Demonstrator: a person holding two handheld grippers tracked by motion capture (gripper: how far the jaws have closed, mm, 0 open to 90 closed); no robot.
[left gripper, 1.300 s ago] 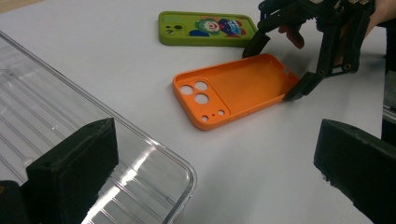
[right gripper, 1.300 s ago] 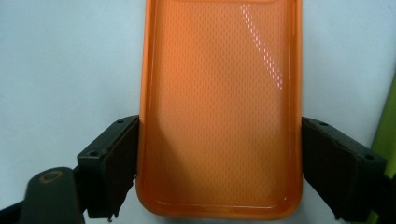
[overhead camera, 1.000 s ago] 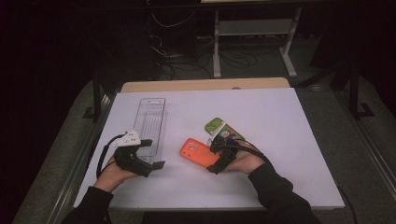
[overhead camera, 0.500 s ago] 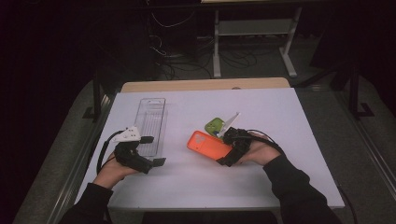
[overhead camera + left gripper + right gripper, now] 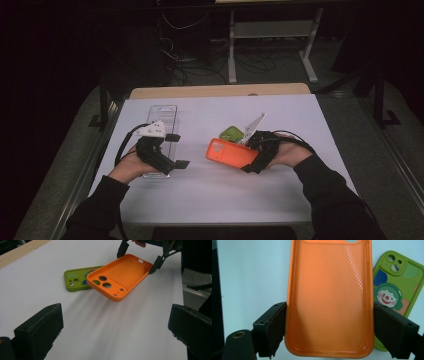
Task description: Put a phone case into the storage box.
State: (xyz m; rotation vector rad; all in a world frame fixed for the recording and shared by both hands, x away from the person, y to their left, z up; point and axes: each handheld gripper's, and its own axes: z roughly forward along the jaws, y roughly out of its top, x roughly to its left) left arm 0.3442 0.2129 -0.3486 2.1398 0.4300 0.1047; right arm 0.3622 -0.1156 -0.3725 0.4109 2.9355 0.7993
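no text — nothing readable

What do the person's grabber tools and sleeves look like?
Both are black. The left gripper has chunky, blocky jaws, a pale three-cornered plate on top and a black cable looping behind it. The right gripper has a matching plate and a thin black cable. Both arms wear dark long sleeves.

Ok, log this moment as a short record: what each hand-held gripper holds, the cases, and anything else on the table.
right hand-held gripper: shut on orange phone case across its width, lifted off the table
left hand-held gripper: open, nothing between its jaws
green phone case: flat on white table, partly under the orange one
clear plastic tray: beside the left hand
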